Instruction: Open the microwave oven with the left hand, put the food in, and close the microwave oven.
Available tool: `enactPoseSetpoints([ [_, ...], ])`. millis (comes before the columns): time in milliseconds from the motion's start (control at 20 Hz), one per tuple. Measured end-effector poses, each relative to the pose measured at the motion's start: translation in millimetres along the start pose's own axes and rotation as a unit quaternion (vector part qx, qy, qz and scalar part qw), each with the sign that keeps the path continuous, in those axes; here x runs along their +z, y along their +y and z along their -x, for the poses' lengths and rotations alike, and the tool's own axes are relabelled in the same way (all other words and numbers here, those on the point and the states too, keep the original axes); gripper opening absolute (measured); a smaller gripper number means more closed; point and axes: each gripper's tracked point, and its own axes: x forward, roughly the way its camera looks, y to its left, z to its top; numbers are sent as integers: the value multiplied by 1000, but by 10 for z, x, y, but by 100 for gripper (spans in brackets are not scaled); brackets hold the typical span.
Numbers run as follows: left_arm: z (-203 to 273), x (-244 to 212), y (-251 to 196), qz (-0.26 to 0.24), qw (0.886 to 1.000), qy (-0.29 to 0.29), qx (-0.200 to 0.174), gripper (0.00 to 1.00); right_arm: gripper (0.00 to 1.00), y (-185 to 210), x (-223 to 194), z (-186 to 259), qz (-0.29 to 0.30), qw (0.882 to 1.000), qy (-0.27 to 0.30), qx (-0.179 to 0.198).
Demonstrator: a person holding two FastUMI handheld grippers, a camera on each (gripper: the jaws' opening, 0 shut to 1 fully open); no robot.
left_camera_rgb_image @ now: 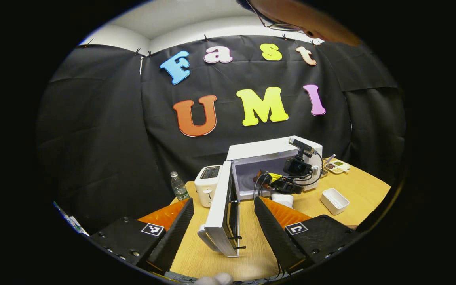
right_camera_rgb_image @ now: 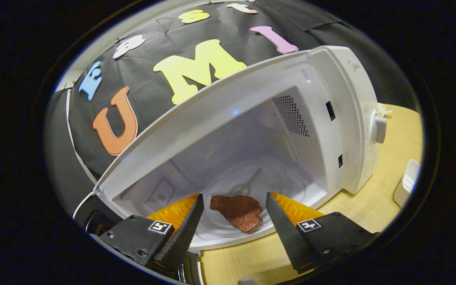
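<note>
**Food in oven, door still open**

Black cloth backs a wooden tabletop (left_camera_rgb_image: 354, 190) carrying the microwave (left_camera_rgb_image: 275, 152), a toaster (left_camera_rgb_image: 208, 184), a water bottle (left_camera_rgb_image: 179, 186) and a small white tray (left_camera_rgb_image: 334, 200).

Right hand-held gripper (right_camera_rgb_image: 234, 215): fingers spread apart, holding nothing, tips at the mouth of the oven cavity. Between them, touching neither, lies the food (right_camera_rgb_image: 238, 211), a brown piece resting on the front part of the glass turntable (right_camera_rgb_image: 251, 186). Cavity otherwise bare.

Left hand-held gripper (left_camera_rgb_image: 224, 221): fingers wide, gripping nothing. The door (left_camera_rgb_image: 222, 209) stands swung out between them, edge-on to the camera; whether either finger touches it I cannot tell. Farther off, the right hand-held gripper sits at the oven opening.

Judgement: placing looks done; closing remains.

Risks:
- Door swung shut while the right gripper is in the opening: it would strike the fingers or the camera rig.
- Food lies near the turntable's front lip; a finger dragged across it on the way out could pull it off.
- Pushing the door off-centre could shift the oven on the tabletop instead of latching it.

Containers: white tray looks empty; a divided dish (left_camera_rgb_image: 337, 166) beyond the oven holds small bits, too small to identify.
</note>
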Motion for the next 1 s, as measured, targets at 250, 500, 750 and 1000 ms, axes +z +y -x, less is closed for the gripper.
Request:
enactPoseSetpoints([
  [250, 16, 73, -29, 21, 1000, -5, 0, 95, 89, -23, 271, 520, 59, 998, 10, 18],
  [500, 54, 178, 18, 39, 999, -14, 2, 95, 89, -118, 800, 1226, 118, 992, 20, 42],
  [750, 104, 198, 203, 35, 999, -21, 13, 95, 89, -208, 1408, 2113, 178, 981, 19, 69],
  [1000, 119, 40, 486, 26, 999, -21, 38, 95, 89, -395, 1866, 2989, 201, 976, 16, 87],
])
